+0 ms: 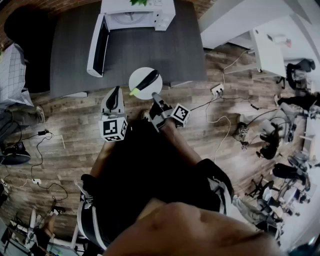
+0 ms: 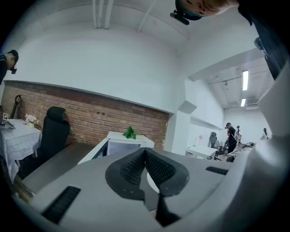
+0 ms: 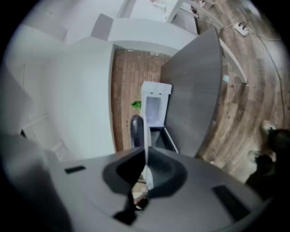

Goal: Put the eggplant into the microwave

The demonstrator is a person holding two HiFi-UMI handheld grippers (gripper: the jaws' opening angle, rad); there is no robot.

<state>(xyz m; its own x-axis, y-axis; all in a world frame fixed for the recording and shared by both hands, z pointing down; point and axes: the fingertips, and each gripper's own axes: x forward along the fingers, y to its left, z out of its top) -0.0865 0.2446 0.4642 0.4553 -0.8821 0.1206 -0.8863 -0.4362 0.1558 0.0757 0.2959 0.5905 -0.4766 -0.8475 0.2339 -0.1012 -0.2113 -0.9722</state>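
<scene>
dark purple, near black, on the eggplant [image 1: 149, 79], yellow-green at its stem end. plain white for the plate [image 1: 139, 76] under it and for the microwave [image 1: 137, 15], dark inside its door. dark grey across the table [image 1: 165, 50]. brown wood planks on the floor [image 1: 65, 145]. black-and-white square markers on the cubes of the left gripper [image 1: 115, 91] and right gripper [image 1: 154, 96], pale grey bodies, black ribbed pads. red-brown brick on the wall [image 2: 90, 118]; green on the plant [image 2: 130, 132]; black on the chair [image 2: 54, 133].
</scene>
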